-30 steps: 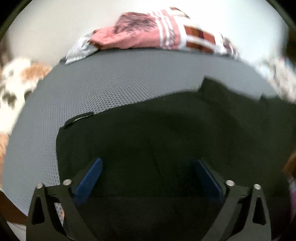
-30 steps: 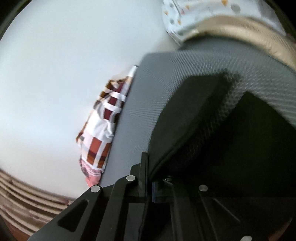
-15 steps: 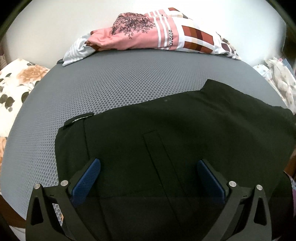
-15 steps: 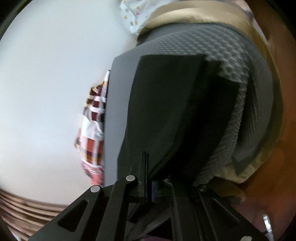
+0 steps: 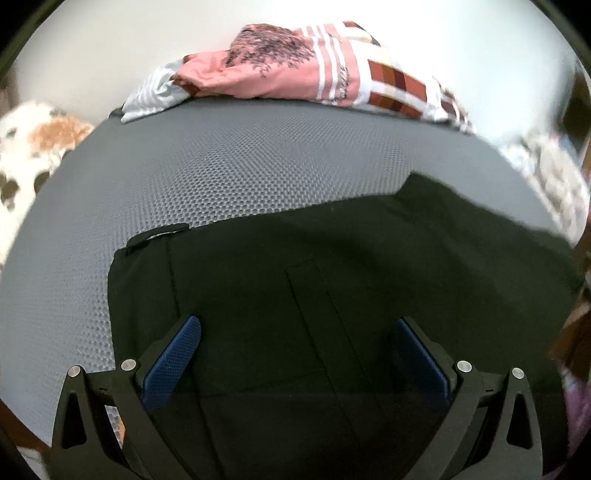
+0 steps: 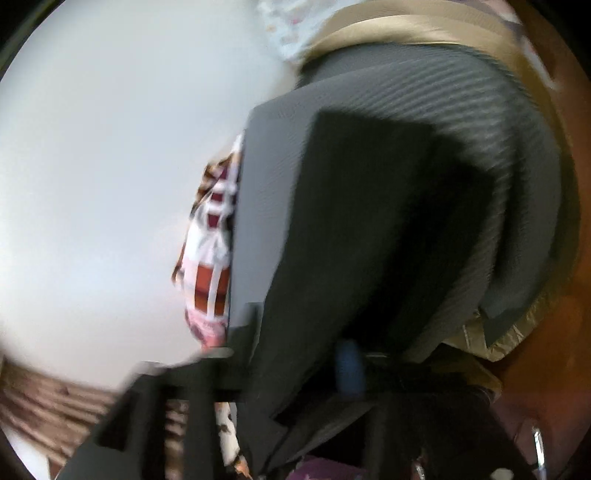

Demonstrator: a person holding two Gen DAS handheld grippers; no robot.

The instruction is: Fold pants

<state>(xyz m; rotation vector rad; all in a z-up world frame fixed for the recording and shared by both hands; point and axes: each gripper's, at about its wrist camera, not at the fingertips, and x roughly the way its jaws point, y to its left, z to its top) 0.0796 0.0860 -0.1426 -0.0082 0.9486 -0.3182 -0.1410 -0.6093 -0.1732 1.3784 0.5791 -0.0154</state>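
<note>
Black pants (image 5: 332, 277) lie spread on a grey mesh mat (image 5: 221, 166). My left gripper (image 5: 295, 332) hovers open just above them, its blue pads (image 5: 173, 354) wide apart with nothing pinched. The right wrist view is blurred. There my right gripper (image 6: 299, 343) is low at the edge of the pants (image 6: 369, 221) and its jaws are opening. One blue pad (image 6: 349, 365) shows on the right. The fabric edge still runs between the fingers, and neither pad visibly presses on it.
A pile of pink and plaid clothes (image 5: 314, 66) lies at the mat's far edge against a white wall. A floral pillow (image 5: 29, 147) is at the left and pale patterned cloth (image 5: 554, 177) at the right. A tan cover (image 6: 406, 26) borders the mat (image 6: 461, 85).
The right gripper was pinched shut on the pants' edge and its jaws have now come apart. The right view swung and rolled. The pants' right end settled flat. The left gripper barely moved.
</note>
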